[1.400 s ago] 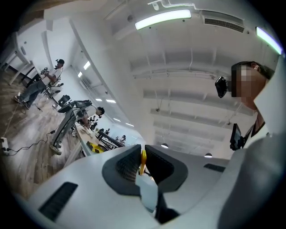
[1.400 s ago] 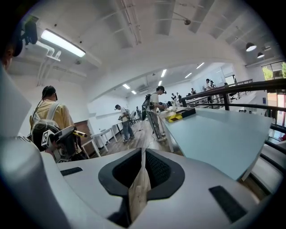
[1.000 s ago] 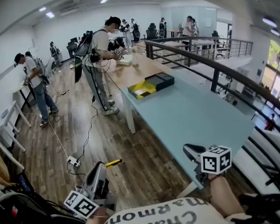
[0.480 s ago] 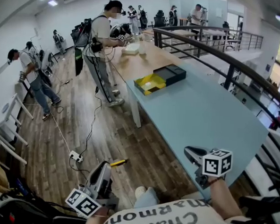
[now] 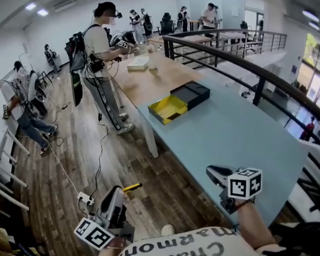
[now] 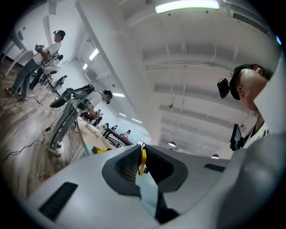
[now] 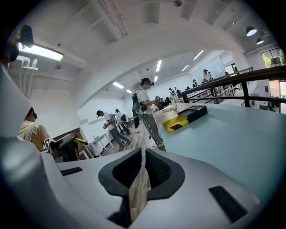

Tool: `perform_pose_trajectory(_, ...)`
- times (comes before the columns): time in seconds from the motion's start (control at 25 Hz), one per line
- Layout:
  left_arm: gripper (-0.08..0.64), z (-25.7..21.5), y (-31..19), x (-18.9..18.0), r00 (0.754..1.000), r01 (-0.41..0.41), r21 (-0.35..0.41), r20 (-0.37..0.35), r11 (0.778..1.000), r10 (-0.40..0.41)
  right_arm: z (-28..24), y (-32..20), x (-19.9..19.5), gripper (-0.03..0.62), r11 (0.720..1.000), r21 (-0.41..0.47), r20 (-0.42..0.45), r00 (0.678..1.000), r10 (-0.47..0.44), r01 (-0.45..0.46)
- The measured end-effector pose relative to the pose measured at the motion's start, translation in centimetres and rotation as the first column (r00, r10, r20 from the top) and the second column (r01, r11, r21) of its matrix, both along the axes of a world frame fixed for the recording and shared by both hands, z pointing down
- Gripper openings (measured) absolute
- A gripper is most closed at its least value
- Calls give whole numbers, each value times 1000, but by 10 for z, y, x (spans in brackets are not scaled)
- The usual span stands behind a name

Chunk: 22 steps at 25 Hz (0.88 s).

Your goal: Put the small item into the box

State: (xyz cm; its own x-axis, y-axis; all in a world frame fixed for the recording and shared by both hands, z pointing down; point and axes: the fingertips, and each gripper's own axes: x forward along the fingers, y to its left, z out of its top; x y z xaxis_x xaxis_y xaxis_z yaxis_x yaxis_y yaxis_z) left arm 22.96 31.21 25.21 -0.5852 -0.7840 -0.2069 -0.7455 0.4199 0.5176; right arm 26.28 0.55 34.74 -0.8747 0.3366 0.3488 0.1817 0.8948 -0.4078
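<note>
- Left hand-held gripper: I read it clenched on the small yellow item, above the floor.
- Right hand-held gripper: clenched, empty, at the bench's near end.
- Yellow box: open, farther up the bench.

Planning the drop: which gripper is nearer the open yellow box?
Right. The right gripper is short of the open yellow box, over the blue table's near end; the left gripper is farther back, over the floor.

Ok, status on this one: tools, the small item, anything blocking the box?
Left tool shut on small yellow item. Right tool shut, empty. Box open at far end of table, item not yet in. Nothing between.
</note>
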Motion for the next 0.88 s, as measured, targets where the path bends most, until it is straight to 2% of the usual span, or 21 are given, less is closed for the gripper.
perform_pose_trajectory(0.24, 26, -10, 9, -64, 999, -22, 8, 31, 1000, 21, -11, 10, -55, 51, 1000, 0, 25, 999, 24, -24)
perform_pose_trajectory(0.56, 26, -9, 17, -125, 998, -44, 14, 50, 999, 43, -16, 1, -108, 51, 996, 26, 45, 995, 84, -85)
perform_pose_trajectory(0.72, 26, -5, 19, -142, 999, -31, 43, 42, 999, 30, -7, 0, -124, 51, 994, 31, 8, 995, 102, -102)
perform_pose_trajectory(0.88, 26, 4, 12, -154, 999, -32, 39, 24, 999, 31, 8, 7, -139, 51, 998, 30, -45, 997, 65, -63)
